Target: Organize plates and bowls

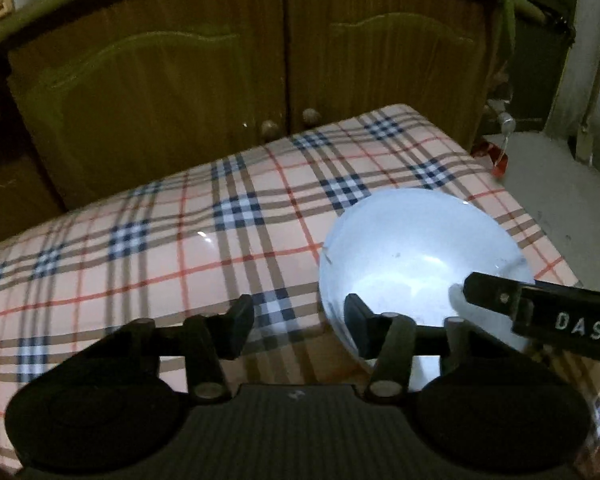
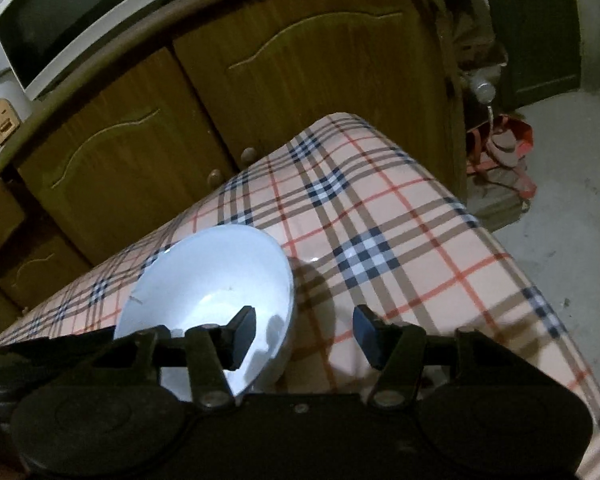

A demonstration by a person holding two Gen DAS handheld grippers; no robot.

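- Left wrist view looks down, close over the bench (image 1: 180, 240), towards the cupboards (image 1: 180, 80)
- Right wrist view likewise; both share the white bowl (image 2: 208, 276)

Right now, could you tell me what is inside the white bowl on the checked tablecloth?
The white bowl looks empty: only a few small dark specks on its inner wall. The left gripper and right gripper fingers cover part of its near side, so that part is hidden.
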